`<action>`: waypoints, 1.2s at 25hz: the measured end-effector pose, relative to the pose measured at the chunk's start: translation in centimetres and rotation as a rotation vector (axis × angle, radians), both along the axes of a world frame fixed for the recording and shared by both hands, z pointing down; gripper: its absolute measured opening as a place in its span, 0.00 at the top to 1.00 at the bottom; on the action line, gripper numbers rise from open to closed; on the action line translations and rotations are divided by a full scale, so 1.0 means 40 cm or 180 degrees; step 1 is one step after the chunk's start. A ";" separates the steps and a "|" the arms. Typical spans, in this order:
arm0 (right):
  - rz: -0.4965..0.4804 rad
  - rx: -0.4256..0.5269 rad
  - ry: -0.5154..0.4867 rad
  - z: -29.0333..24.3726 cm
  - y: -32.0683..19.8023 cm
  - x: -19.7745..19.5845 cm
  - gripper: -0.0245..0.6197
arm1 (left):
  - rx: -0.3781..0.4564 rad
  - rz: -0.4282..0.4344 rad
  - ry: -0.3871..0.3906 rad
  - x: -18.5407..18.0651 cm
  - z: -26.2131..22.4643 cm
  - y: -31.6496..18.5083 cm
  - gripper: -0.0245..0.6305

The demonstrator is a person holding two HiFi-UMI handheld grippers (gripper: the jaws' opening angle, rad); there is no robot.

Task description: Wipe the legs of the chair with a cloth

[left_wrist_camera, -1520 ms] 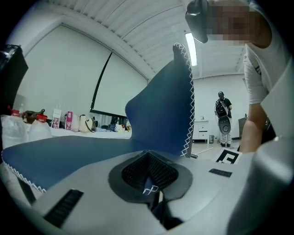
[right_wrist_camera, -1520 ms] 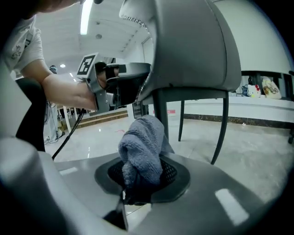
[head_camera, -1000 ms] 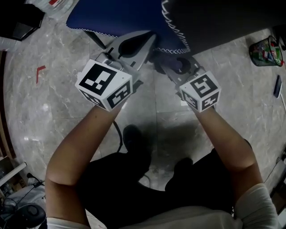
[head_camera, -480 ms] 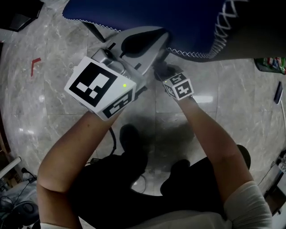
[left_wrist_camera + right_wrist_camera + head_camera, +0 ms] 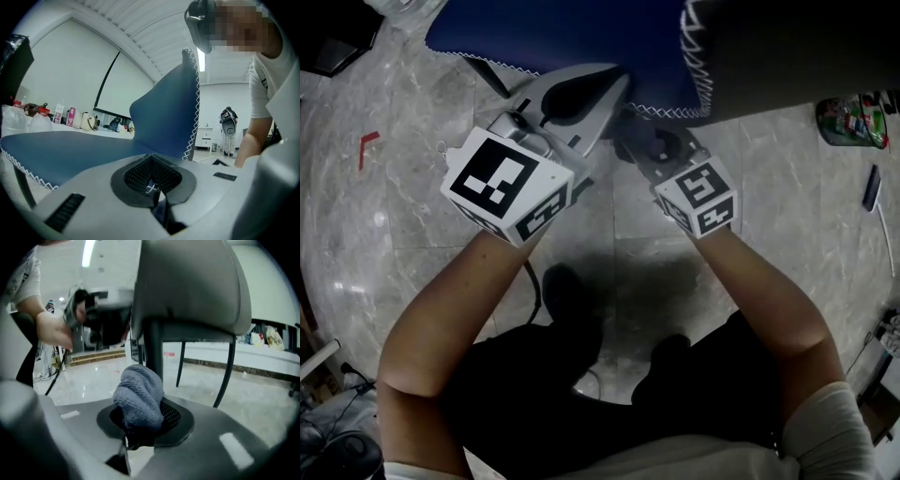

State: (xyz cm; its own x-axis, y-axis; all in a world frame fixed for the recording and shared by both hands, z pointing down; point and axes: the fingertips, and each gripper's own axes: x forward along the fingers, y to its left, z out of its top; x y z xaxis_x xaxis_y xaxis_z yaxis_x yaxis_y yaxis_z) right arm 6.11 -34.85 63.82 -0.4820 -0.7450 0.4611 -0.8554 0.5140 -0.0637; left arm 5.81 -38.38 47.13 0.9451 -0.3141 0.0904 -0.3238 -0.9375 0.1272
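The left hand-held gripper [image 5: 614, 89] and the right hand-held gripper [image 5: 645, 141] reach side by side to the near edge of the blue chair [image 5: 572, 37], above the marble floor [image 5: 394, 187].

Left gripper view: the jaws are pressed together on the chair's white-stitched seat edge.

Right gripper view: the jaws pinch a grey-blue cloth [image 5: 139, 394], bunched against a dark chair leg [image 5: 152, 343]; two more legs stand far right.

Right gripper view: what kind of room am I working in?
Probably a large indoor workroom or lab rather than a home: a glossy stone-tile floor, a ceiling strip light and, in the left gripper view, bottles and bags lined up along a far wall. Its exact use is unclear.
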 end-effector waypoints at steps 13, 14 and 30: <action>0.0106 -0.0240 0.0130 0.159 -0.007 0.017 0.83 | -0.0100 -0.0023 0.0013 0.002 0.002 -0.004 0.95; 0.0096 -0.0423 0.0171 0.233 -0.002 0.014 0.83 | -0.0112 -0.0018 0.0021 0.002 0.003 -0.004 0.95; 0.0181 -0.0799 -0.0010 0.329 -0.005 -0.001 0.83 | -0.0090 0.0004 0.0002 -0.001 0.011 -0.004 0.95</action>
